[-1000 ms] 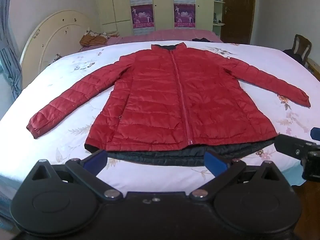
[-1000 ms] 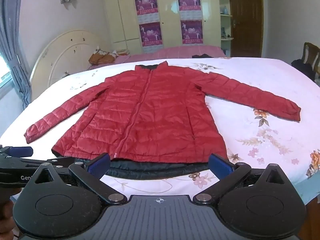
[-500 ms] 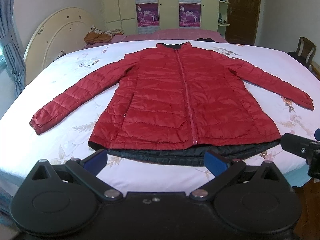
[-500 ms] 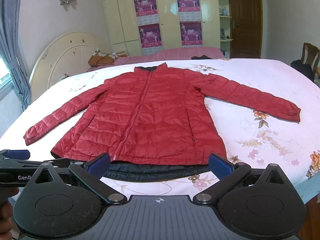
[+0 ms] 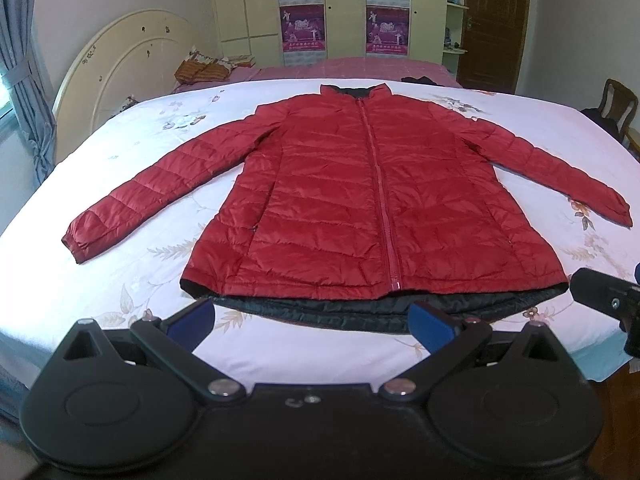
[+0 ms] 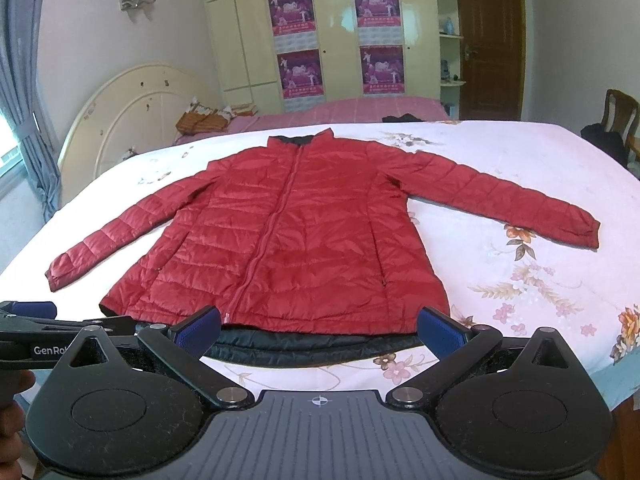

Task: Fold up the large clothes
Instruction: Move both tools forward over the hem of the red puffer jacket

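Currently, a red quilted jacket (image 5: 360,200) lies flat on the bed (image 5: 120,280), front side up and zipped closed, with its collar (image 5: 354,90) at the end farthest from both cameras. Both sleeves are spread outward from the jacket body: the left sleeve (image 5: 160,192) runs diagonally toward the near left edge of the bed, and the right sleeve (image 5: 560,176) runs toward the bed's right side. A black lining (image 5: 360,312) shows as a dark strip below the jacket's red hem, on the side nearest the cameras.

The left gripper (image 5: 312,320) is positioned just short of the jacket hem. Its fingers (image 5: 192,316) are spread wide, and nothing is held between them. The right gripper (image 6: 320,328) is likewise positioned at the hem side of the jacket, its fingers (image 6: 440,330) spread wide with nothing between them. In each wrist view the blue finger pads overlap the black lining strip in the picture; whether they touch the fabric cannot be determined.

The right gripper's body also shows at the right edge of the left wrist view, beside the jacket's lower right corner. The left gripper shows at the left edge of the right wrist view, beside the jacket's lower left corner.

Beyond the jacket collar stand a cream headboard (image 5: 120,72), a wardrobe (image 6: 320,40) carrying four purple posters, and a brown door (image 6: 490,40).
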### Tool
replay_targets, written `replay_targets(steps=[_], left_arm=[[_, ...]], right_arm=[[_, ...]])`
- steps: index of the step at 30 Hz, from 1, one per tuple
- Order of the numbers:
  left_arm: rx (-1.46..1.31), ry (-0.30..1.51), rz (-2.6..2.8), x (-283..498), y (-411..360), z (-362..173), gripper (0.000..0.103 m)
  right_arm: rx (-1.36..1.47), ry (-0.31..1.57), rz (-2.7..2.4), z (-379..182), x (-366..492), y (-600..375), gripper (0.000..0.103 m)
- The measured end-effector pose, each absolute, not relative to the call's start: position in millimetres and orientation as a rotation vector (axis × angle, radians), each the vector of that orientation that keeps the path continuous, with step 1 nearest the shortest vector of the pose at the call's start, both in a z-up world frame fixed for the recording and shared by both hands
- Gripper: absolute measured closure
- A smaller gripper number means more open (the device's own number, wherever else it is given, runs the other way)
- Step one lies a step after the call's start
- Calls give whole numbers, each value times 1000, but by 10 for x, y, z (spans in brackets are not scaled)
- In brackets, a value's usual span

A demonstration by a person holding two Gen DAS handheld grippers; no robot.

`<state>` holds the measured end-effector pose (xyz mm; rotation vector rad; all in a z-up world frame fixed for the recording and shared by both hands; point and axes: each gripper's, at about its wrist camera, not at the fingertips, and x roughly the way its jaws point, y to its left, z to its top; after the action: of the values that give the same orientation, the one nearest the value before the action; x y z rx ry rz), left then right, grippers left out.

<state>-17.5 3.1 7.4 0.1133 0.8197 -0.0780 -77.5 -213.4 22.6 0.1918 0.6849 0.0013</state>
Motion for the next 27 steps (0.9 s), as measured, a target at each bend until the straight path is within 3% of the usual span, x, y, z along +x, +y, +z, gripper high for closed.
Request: replay_targets(steps=[27], left_arm=[[121, 829, -92, -166, -4, 50, 0]], right_arm=[[197, 679, -15, 218, -811, -2177, 0]])
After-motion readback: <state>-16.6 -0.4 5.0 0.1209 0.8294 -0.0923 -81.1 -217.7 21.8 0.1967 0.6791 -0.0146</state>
